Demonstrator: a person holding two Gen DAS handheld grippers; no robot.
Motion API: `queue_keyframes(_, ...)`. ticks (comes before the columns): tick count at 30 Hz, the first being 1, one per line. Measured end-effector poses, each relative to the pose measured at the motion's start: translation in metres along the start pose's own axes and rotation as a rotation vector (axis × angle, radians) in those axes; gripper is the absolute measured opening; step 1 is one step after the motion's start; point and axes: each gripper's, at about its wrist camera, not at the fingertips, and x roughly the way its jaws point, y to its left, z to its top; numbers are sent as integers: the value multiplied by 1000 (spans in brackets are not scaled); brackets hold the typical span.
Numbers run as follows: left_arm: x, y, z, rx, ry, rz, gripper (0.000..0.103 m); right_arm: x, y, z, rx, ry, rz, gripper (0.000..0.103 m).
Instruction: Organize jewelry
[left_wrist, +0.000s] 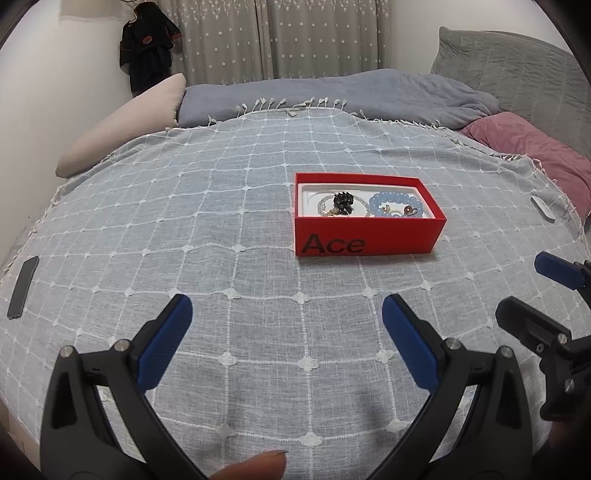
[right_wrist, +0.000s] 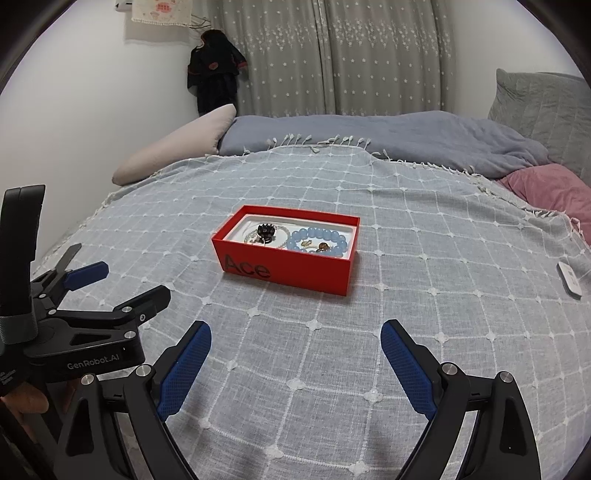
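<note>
A red box marked "Ace" (left_wrist: 365, 236) (right_wrist: 284, 266) sits open on the bed cover. Inside lie a light blue bead bracelet (left_wrist: 393, 203) (right_wrist: 319, 236), a black spiky piece (left_wrist: 343, 201) (right_wrist: 266, 232), a pale bead strand (left_wrist: 325, 206) and small rings. My left gripper (left_wrist: 286, 325) is open and empty, well short of the box. My right gripper (right_wrist: 295, 350) is open and empty, also short of the box. Each gripper shows at the edge of the other's view: the right one (left_wrist: 528, 291), the left one (right_wrist: 122, 282).
A grey-white checked cover (left_wrist: 221, 258) spreads over the bed. A dark phone (left_wrist: 23, 288) lies at its left edge. A small white device (right_wrist: 570, 278) lies at the right. A blue blanket (left_wrist: 332, 92), pillows and curtains are behind.
</note>
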Motion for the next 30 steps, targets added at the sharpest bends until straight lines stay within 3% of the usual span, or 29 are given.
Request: queue_keyframes(30,2,0,-2,-15,9,-2,102,6,4,-5,-16,24,-31,94)
